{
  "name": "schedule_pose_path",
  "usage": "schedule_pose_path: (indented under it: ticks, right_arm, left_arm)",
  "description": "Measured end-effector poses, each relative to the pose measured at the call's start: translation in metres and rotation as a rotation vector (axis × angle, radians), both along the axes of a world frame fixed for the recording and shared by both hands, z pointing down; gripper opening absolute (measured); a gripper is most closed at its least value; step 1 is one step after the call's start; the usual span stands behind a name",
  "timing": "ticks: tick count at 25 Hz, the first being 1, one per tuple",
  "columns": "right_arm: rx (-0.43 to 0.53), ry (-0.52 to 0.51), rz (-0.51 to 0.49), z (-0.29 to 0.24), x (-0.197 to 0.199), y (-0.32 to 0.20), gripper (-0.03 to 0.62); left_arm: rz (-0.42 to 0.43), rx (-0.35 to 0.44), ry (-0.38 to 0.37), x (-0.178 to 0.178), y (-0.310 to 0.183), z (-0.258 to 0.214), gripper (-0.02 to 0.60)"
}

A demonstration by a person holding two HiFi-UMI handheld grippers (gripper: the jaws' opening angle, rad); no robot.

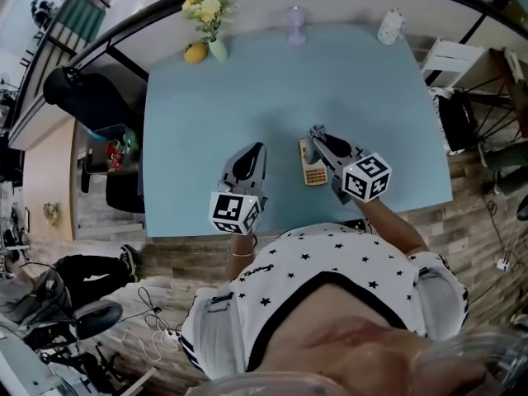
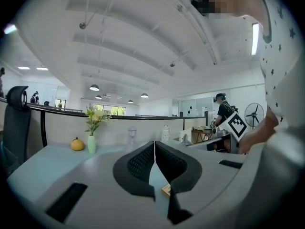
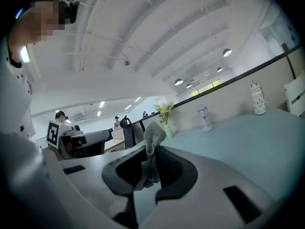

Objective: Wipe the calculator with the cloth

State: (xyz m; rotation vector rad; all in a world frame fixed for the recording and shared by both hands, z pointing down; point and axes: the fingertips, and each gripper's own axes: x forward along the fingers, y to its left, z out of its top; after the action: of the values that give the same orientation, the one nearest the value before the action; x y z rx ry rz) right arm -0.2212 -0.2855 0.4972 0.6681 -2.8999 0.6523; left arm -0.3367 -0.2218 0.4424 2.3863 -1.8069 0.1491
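Near the desk's (image 1: pixel 247 81) front edge, the right hand-held gripper (image 1: pixel 317 131) clamps the cloth (image 3: pixel 151 137) beside the calculator (image 1: pixel 313 172) (left hand-held gripper (image 1: pixel 259 148) closed).

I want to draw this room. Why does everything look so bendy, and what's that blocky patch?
Head view: the wide lens bends the table edges into curves. Left gripper view: a round picture with black corners, the ceiling arched. Right gripper view: same bending, and the cloth looks soft up close; the blocky patch was added afterwards to hide a face.
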Motion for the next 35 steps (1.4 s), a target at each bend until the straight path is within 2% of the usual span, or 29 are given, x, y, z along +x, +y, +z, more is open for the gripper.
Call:
schedule_pose_path:
  ticks: [6,11,17,27,35]
  right_arm:
    - [-0.029,0.103,0.024,0.036,-0.02,-0.008,0.046]
    - [-0.119,0.152,0.052,0.067,-0.028,-0.014,0.048]
    - [-0.129,0.296,0.024,0.101,-0.035,-0.019,0.051]
    - [-0.11,0.506,-0.034,0.15,-0.046,-0.018,0.051]
    - [-0.112,0.524,-0.017,0.154,-0.043,-0.021,0.051]
  left_arm:
    - [0.036,-0.002,0.024,-0.019,-0.01,0.007,0.031]
    - [0.06,-0.012,0.048,-0.029,-0.019,0.015,0.031]
    - [0.086,-0.011,0.08,-0.033,-0.031,0.02,0.031]
    - [0.03,-0.048,0.123,-0.054,-0.03,0.04,0.031]
    - [0.046,-0.044,0.121,-0.054,-0.033,0.037,0.031]
